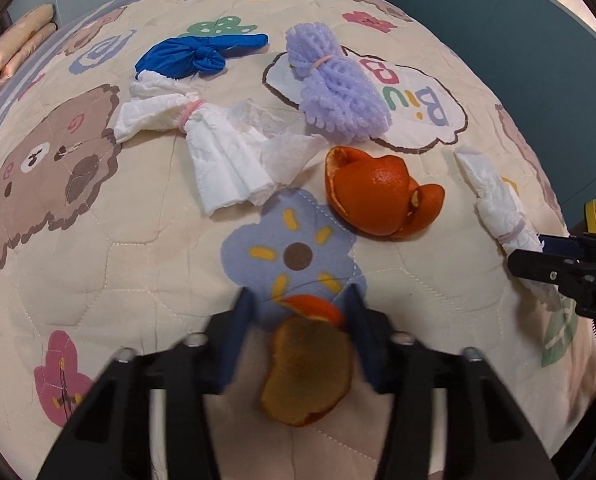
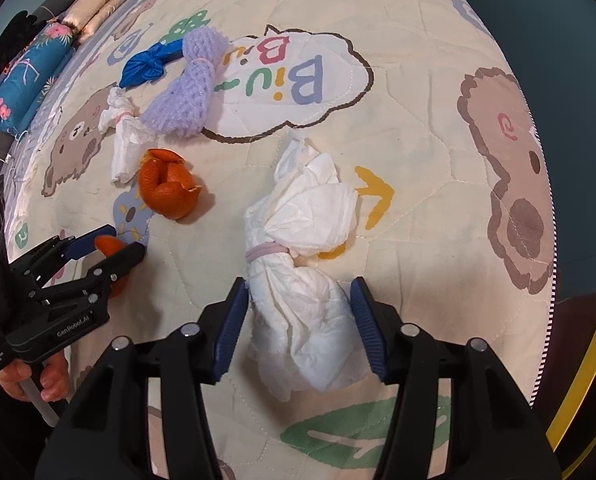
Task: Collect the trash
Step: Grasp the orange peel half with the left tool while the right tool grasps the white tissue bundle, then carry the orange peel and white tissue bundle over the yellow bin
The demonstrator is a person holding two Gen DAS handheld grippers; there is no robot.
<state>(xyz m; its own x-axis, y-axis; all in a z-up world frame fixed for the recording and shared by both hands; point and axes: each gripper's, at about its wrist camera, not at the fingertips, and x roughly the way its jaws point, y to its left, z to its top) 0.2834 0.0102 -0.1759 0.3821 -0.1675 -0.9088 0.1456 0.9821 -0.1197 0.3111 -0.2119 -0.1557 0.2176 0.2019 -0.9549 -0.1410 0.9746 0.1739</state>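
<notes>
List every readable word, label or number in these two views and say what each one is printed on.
"Biu Biu": coloured letters in the white cloud patch on the cream cartoon quilt.
"GenRobot.AI": white print on the black body of the left gripper.
Small white label lower on that body: too small to read.
Pale characters on the right gripper: cut off, unreadable.

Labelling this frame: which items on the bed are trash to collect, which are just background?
Trash: small orange peel, big orange peel, tied tissue bundle, second tissue bundle, purple foam net, blue knotted bag.

Background: quilt, pillows.
</notes>
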